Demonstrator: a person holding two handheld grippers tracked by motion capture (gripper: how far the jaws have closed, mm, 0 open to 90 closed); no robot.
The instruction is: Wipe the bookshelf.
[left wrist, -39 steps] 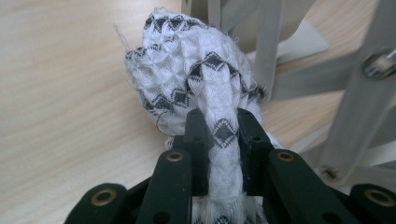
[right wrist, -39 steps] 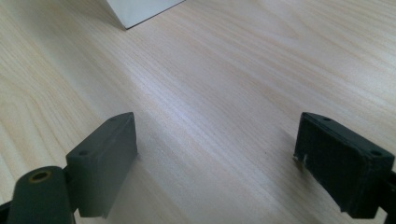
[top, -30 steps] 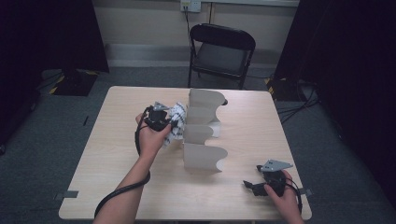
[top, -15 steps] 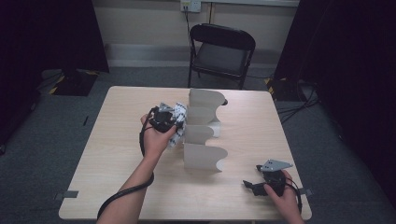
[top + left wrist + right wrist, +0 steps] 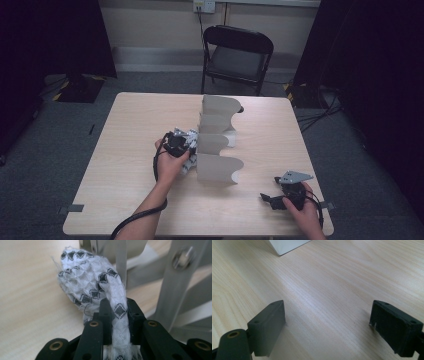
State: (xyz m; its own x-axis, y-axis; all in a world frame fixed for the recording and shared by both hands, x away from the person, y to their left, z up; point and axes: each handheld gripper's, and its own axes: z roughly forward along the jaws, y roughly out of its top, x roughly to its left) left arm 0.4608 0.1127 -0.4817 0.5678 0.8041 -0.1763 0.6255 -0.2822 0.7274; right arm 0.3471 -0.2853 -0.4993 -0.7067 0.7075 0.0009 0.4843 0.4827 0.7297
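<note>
Left gripper (image 5: 117, 322): jaws clamped on a white cloth with a black diamond pattern (image 5: 100, 287); in the high view the person's left hand (image 5: 171, 162) holds it low over the table, just left of the rack.
Cloth: bunched into a rolled wad, rising from between the jaws, its free end beside the rack's pale uprights; in the high view it shows at the rack's left side (image 5: 190, 137).
Rack (image 5: 217, 140): a white divider stand with curved upright panels, running from the near middle of the table toward the far side.
Right gripper (image 5: 327, 325): jaws wide apart, nothing between them, close above bare wood; at the near right corner (image 5: 280, 197).
Table (image 5: 125, 130): light wood.
Chair (image 5: 237, 52): black, folding, beyond the far edge.
</note>
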